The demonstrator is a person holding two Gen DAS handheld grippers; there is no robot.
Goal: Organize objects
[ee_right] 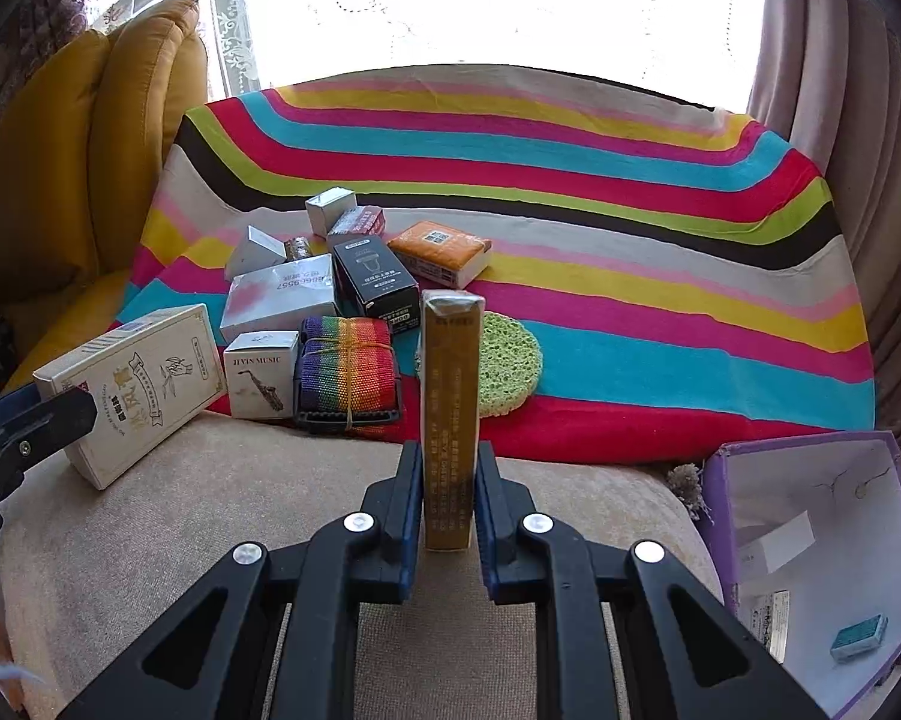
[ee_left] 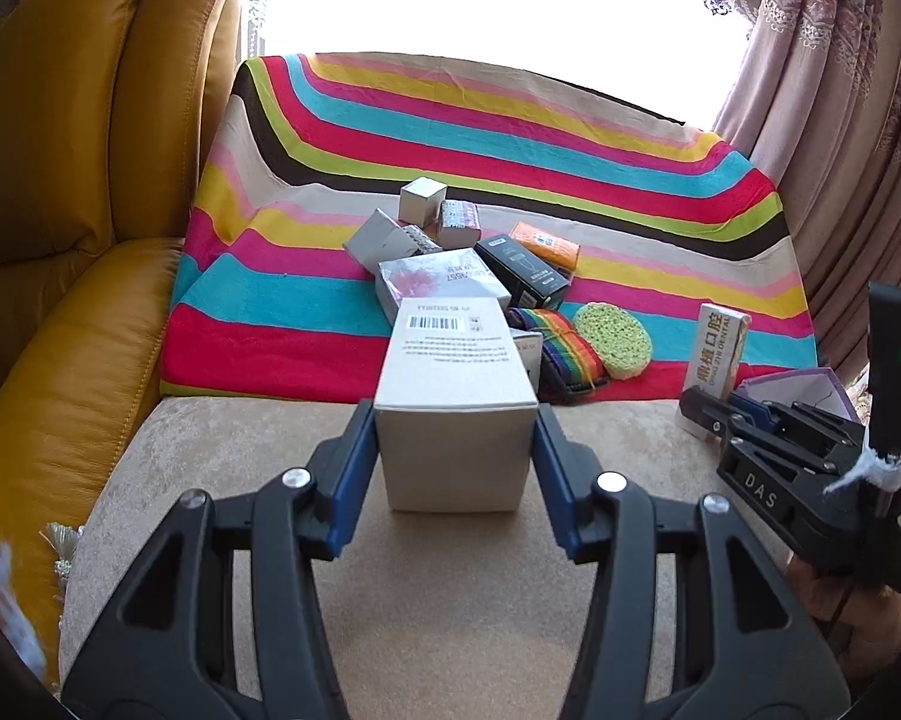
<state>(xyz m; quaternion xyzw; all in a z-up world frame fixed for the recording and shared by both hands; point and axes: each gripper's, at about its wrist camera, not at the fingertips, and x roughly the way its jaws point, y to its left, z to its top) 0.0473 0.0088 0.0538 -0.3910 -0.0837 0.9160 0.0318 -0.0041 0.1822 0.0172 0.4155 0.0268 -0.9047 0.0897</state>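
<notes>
the left gripper (ee_left: pixel 456 432) has its jaws clenched on the flat sides of a white carton (ee_left: pixel 453 396), just in front of the rainbow strap (ee_right: pixel 347 369). the right gripper (ee_right: pixel 449 480) grasps a slim gold dental box (ee_right: pixel 450 414) beside it. both look light, stiff, easily crushed.

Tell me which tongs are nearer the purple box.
Right. The right tongs, shut on a narrow gold box, are just left of the purple box; the left tongs, gripping a white box, are farther left.
</notes>
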